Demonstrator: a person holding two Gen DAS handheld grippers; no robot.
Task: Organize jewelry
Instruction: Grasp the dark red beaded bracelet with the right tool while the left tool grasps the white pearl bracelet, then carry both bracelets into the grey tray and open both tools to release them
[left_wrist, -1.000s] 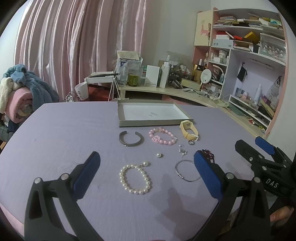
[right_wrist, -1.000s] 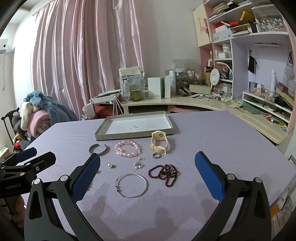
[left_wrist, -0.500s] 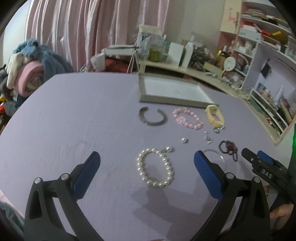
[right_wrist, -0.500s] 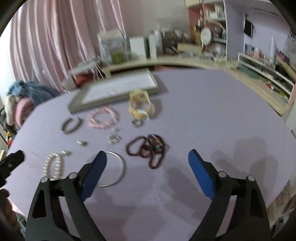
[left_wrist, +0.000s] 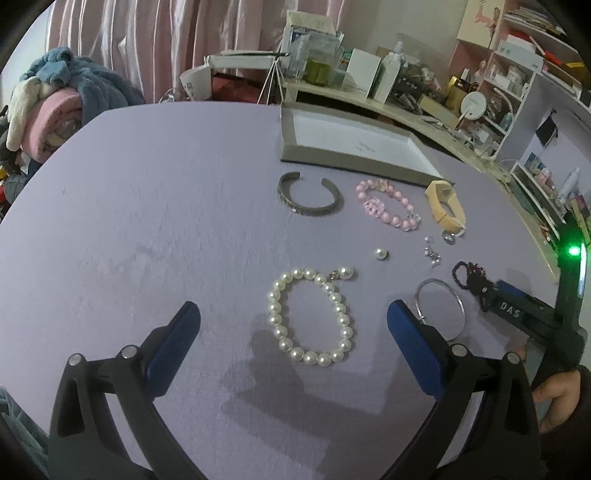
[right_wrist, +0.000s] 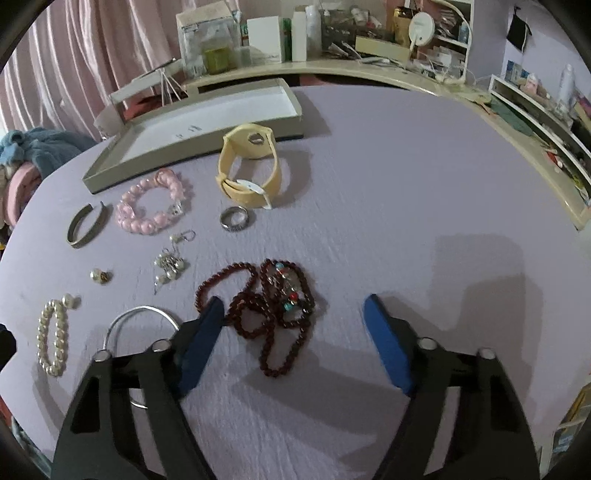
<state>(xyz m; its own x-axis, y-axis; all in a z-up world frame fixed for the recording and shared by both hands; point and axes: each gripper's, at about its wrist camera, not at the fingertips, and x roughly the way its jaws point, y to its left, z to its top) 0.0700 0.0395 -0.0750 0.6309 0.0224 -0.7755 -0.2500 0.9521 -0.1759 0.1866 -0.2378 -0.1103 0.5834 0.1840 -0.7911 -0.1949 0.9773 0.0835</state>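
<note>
Jewelry lies loose on a purple table in front of a grey tray (left_wrist: 354, 162) (right_wrist: 192, 155). My left gripper (left_wrist: 293, 314) hangs open just above a white pearl bracelet (left_wrist: 273, 306), which lies between and ahead of its blue pads. My right gripper (right_wrist: 293, 304) is closing around a tangled dark red bead strand (right_wrist: 291, 295). Its left pad is at the strand's edge and its right pad stands clear. The left wrist view shows the right gripper (left_wrist: 476, 284) from the side, over the red beads (left_wrist: 467, 271). A silver bangle (left_wrist: 460, 306) (right_wrist: 144, 309) lies between the two grippers.
A pink bead bracelet (right_wrist: 147, 223), yellow watch (right_wrist: 251, 192), metal cuff (left_wrist: 306, 208), ring (right_wrist: 234, 219), earrings (right_wrist: 170, 264) and pearl stud (left_wrist: 380, 254) lie nearer the tray. A cluttered desk (right_wrist: 369, 70) curves behind and right. Folded blankets (left_wrist: 55, 107) sit left.
Both grippers have dropped and tilted toward the table. The pearl bracelet and the red beads now sit large between their fingers. The right jaws have narrowed.
</note>
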